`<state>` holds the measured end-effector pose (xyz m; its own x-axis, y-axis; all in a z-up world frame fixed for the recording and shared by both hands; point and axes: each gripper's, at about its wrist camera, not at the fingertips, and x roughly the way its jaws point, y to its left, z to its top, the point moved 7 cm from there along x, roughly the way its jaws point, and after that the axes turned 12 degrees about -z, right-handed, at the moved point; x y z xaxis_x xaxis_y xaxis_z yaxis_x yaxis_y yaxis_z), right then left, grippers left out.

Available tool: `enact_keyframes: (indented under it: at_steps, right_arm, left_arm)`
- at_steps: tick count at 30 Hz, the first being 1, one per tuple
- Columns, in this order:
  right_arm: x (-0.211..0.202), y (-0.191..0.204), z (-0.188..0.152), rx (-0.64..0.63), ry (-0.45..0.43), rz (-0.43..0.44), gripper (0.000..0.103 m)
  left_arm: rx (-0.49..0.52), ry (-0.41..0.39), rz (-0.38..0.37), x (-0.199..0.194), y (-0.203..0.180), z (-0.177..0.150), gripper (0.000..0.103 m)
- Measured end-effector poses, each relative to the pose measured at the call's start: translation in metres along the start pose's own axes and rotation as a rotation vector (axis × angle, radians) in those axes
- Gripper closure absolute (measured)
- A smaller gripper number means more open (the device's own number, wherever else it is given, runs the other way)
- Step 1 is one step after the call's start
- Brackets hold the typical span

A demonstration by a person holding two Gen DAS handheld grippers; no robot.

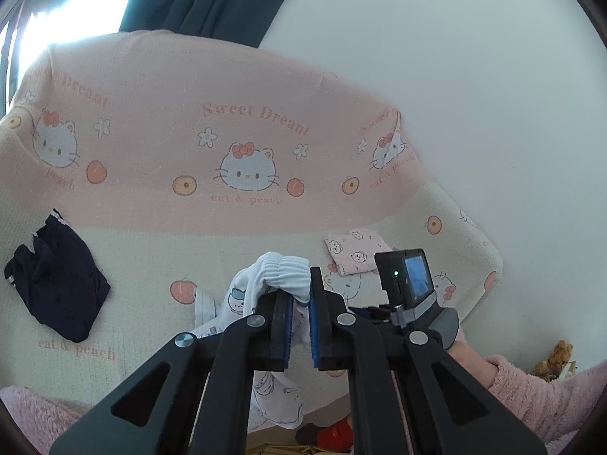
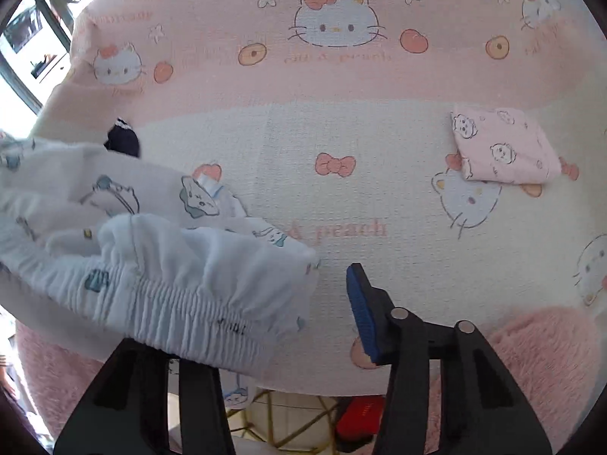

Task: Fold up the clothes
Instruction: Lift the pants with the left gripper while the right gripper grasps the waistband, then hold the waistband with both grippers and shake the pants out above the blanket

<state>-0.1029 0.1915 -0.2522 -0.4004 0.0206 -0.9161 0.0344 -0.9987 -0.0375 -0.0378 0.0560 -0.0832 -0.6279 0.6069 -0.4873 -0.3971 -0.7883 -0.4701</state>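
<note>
While white shorts [image 2: 159,265] hide one right jaw, folded pink garment [image 2: 500,148] lies beyond.

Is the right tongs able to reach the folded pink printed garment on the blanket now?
Probably yes: the right tongs are open with nothing held, and only bare blanket lies before the folded pink printed garment.

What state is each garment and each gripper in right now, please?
White printed garment: unfolded, bunched, lifted by its elastic waistband.
Pink printed garment: folded, lying flat on the blanket.
Dark garment: crumpled, unfolded, lying on the blanket.
Left gripper: fingers shut on the white garment's waistband.
Right gripper: fingers apart, waistband edge between them, not pinched.
</note>
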Motion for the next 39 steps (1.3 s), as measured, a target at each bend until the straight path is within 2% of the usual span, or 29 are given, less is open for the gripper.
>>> enact_keyframes:
  at_steps: [1,2,3,4,6,9,11,13,18,19,20,21,22,24,25,27,29,30,31,32,33,36,39]
  right_arm:
    - [-0.001,0.0,0.003,-0.015,-0.033,-0.037,0.071]
    - [-0.001,-0.003,0.007,-0.022,-0.076,-0.115,0.079]
    - [0.0,-0.006,0.01,-0.026,-0.103,-0.201,0.083]
    - [-0.001,-0.009,0.015,-0.022,-0.116,-0.234,0.093]
    - [-0.019,-0.018,0.032,0.046,-0.15,-0.182,0.094]
    - [-0.071,-0.025,0.072,0.063,-0.265,-0.159,0.094]
    - [-0.107,-0.019,0.096,0.042,-0.34,-0.136,0.094]
    - [-0.129,-0.008,0.103,0.016,-0.367,-0.111,0.094]
    - [-0.154,0.016,0.095,-0.032,-0.389,-0.08,0.094]
    - [-0.154,0.018,0.091,-0.022,-0.383,-0.063,0.094]
    - [-0.153,0.019,0.088,-0.015,-0.371,-0.045,0.094]
    - [-0.151,0.02,0.085,-0.01,-0.361,-0.034,0.094]
    - [-0.152,0.02,0.083,-0.01,-0.358,-0.03,0.093]
    - [-0.154,0.022,0.078,-0.022,-0.363,-0.031,0.093]
    - [-0.155,0.022,0.076,-0.027,-0.367,-0.034,0.093]
    - [-0.157,0.022,0.073,-0.025,-0.36,-0.013,0.093]
    - [-0.165,0.024,0.069,-0.016,-0.346,0.035,0.093]
    - [-0.171,0.025,0.066,-0.016,-0.349,0.055,0.093]
    - [-0.18,0.026,0.064,-0.02,-0.361,0.068,0.093]
    - [-0.189,0.027,0.061,-0.027,-0.377,0.078,0.093]
    - [-0.198,0.027,0.058,-0.032,-0.396,0.079,0.093]
    - [-0.218,0.019,0.053,-0.025,-0.441,0.06,0.093]
    - [-0.222,0.004,0.057,-0.015,-0.468,0.002,0.093]
  left_arm:
    - [-0.017,0.009,0.007,0.0,0.007,-0.004,0.095]
    - [-0.033,0.018,0.021,-0.001,0.014,-0.008,0.095]
    - [-0.038,0.026,0.068,-0.001,0.021,-0.01,0.095]
    - [-0.031,0.025,0.114,-0.005,0.027,-0.009,0.095]
    - [-0.008,0.005,0.15,-0.017,0.035,0.003,0.096]
    - [0.057,-0.039,0.178,-0.037,0.038,0.036,0.096]
    - [0.075,-0.012,0.148,-0.033,0.038,0.051,0.096]
    - [0.041,0.05,0.067,-0.015,0.038,0.047,0.095]
    - [-0.019,0.226,-0.047,0.058,0.029,-0.02,0.088]
    - [-0.041,0.253,-0.077,0.071,0.026,-0.035,0.085]
    - [-0.06,0.269,-0.094,0.082,0.022,-0.046,0.076]
    - [-0.069,0.276,-0.111,0.09,0.016,-0.055,0.062]
    - [-0.078,0.276,-0.131,0.094,0.01,-0.059,0.058]
    - [-0.083,0.264,-0.149,0.101,0.0,-0.065,0.057]
    - [-0.066,0.258,-0.122,0.104,-0.001,-0.066,0.057]
    - [-0.007,0.267,-0.002,0.113,0.005,-0.072,0.056]
    - [-0.013,0.319,0.076,0.122,0.021,-0.082,0.057]
    - [-0.019,0.339,0.108,0.126,0.028,-0.086,0.064]
    - [-0.041,0.331,0.102,0.124,0.031,-0.086,0.076]
    - [-0.063,0.311,0.096,0.12,0.034,-0.083,0.094]
    - [-0.069,0.287,0.119,0.115,0.038,-0.078,0.094]
    - [-0.022,0.212,0.223,0.091,0.044,-0.046,0.095]
    - [0.064,0.087,0.249,0.048,0.029,0.02,0.095]
